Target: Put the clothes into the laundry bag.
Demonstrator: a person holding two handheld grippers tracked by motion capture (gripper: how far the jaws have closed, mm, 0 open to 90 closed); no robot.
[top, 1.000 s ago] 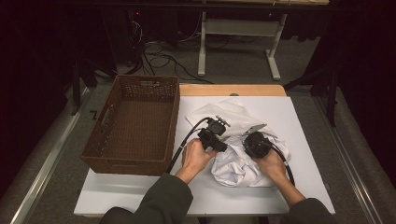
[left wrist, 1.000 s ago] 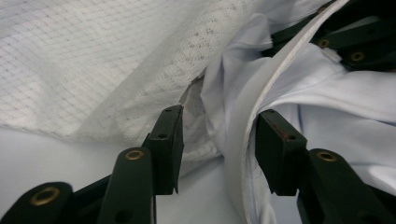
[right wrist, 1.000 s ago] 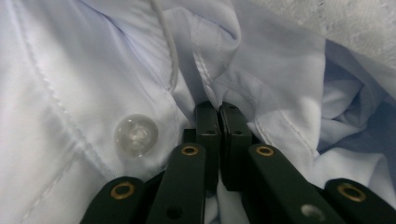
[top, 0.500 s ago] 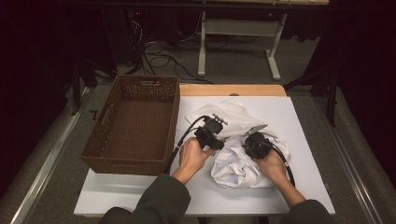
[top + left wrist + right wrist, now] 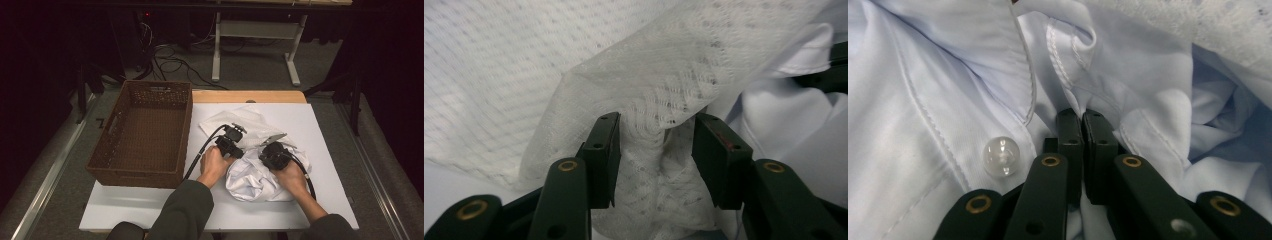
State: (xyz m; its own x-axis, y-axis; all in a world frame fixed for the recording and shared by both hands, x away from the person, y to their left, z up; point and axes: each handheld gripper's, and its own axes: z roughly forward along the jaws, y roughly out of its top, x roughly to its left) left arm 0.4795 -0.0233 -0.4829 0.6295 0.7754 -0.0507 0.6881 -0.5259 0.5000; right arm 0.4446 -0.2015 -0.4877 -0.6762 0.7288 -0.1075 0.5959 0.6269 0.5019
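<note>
Centre of the high view: white shirt bunched on the table, knitted cloth just above | left gripper jaws half apart, just opening, knit fold between | right gripper clamped on shirt fabric beside button | basket left.

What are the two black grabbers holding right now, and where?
The right gripper pinches the white shirt at a stitched fold near a clear button. The left gripper has a knitted white cloth bunched between its part-open jaws.
</note>
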